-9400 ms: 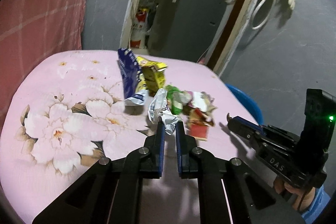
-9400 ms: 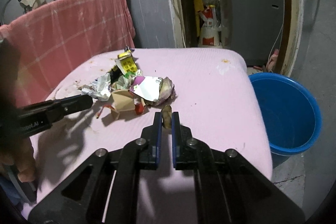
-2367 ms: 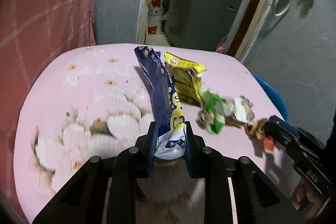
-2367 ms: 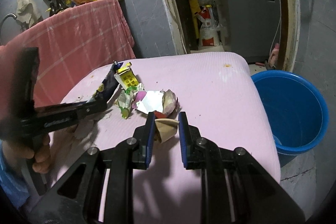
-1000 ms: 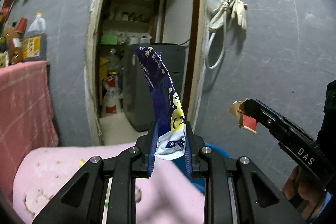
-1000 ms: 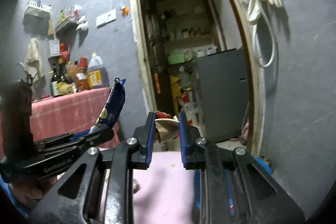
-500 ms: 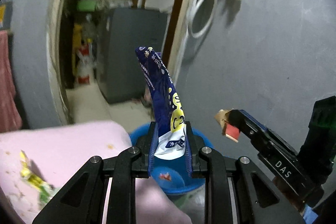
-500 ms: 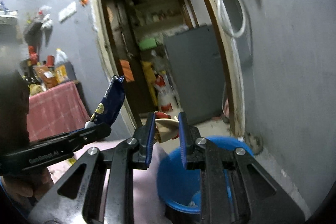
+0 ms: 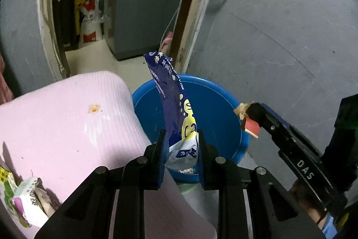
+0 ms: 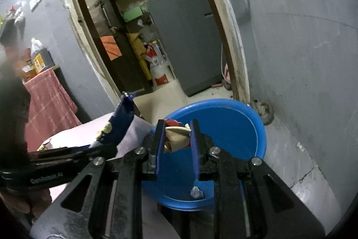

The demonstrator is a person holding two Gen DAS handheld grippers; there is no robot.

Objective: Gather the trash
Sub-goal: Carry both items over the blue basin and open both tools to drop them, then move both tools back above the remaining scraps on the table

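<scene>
Left wrist view: now over round blue plastic basin [image 9: 214, 104], left gripper [image 9: 181, 145] clamping blue foil wrapper [image 9: 172, 100], right gripper [image 9: 251, 114] clamping crumpled paper scrap [image 9: 243, 115]; ready for release.

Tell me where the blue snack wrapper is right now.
The blue snack wrapper stands upright, pinched in the left gripper, over the blue basin beside the pink table.

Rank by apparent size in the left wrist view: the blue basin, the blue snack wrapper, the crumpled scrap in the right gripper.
1. blue basin, though partly hidden.
2. blue snack wrapper, held close to the camera, which inflates it.
3. crumpled scrap in the right gripper, clearly smallest.
</scene>
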